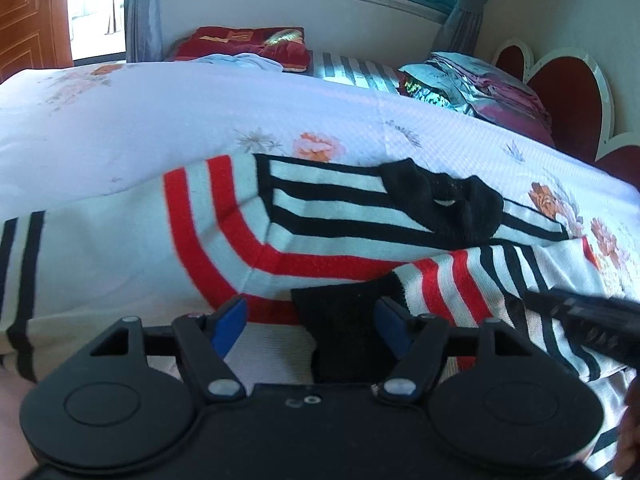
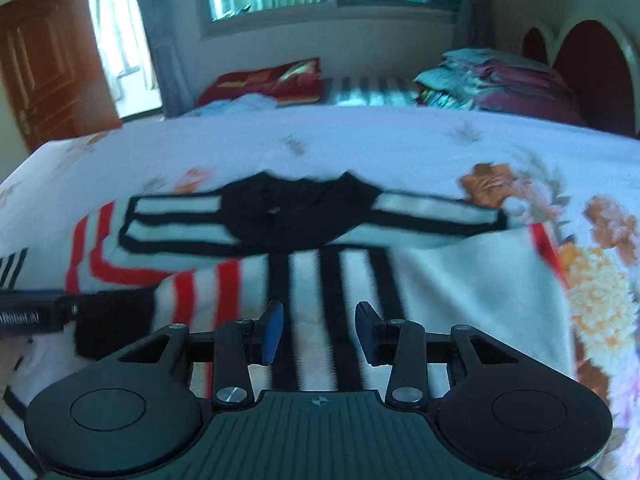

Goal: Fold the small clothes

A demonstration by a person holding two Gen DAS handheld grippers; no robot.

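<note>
A small white sweater (image 1: 120, 256) with red and black stripes and a black collar (image 1: 444, 204) lies on the bed. A sleeve with a black cuff (image 1: 344, 320) is folded across its body. My left gripper (image 1: 314, 316) is open, its blue pads either side of the black cuff, low over the sweater. In the right wrist view the sweater (image 2: 460, 280) lies ahead with its collar (image 2: 296, 212) at the far side. My right gripper (image 2: 320, 332) is open and empty, just above the black-striped part. The left gripper's body shows in the right wrist view (image 2: 28, 316).
The bed has a white floral cover (image 1: 200, 116). At its far side lie red pillows (image 1: 248, 42), a striped pillow (image 1: 352, 72) and a pile of folded bedding (image 1: 480, 84). A red headboard (image 1: 568, 96) stands at right. A wooden door (image 2: 52, 68) is at left.
</note>
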